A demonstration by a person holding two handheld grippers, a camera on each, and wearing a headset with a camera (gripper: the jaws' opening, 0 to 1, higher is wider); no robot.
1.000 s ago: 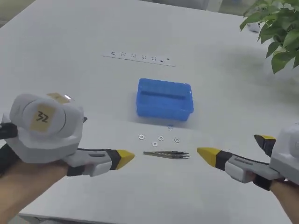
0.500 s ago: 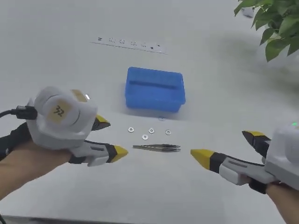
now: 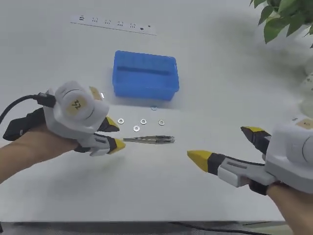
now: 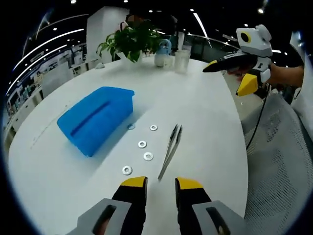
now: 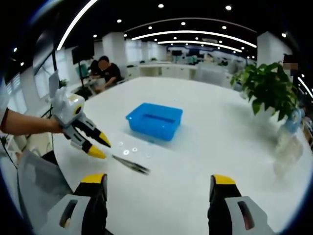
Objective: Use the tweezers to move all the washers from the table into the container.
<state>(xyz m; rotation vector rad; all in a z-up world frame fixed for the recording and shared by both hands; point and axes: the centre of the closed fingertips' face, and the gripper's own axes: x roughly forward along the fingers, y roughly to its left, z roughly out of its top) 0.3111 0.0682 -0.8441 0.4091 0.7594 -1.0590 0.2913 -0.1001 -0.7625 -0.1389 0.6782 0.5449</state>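
Your left gripper [image 3: 115, 137] is at the left of the head view, low over the table [image 3: 146, 196]. Its jaws are a little way apart and hold nothing. Its yellow tips are just beside the left end of the tweezers [image 3: 149, 140]. You cannot tell if they touch.

The tweezers lie flat in the middle of the frame, and nothing covers them. Just above them in the frame, four washers [image 3: 143, 121] lie in a loose row. A fifth washer [image 3: 154, 108] lies higher up, right by the front wall of the blue container [image 3: 145, 75]. The container stands in the upper middle.

Your right gripper [image 3: 224, 144] is at the lower right, well apart from the tweezers. Its jaws are spread wide and hold nothing.

A white power strip [image 3: 113, 24] lies at the top of the frame, past the container. A green plant [image 3: 286, 17] is in the upper right corner. In the right gripper view, a person [image 5: 111, 76] sits at a desk far back, in the upper left.
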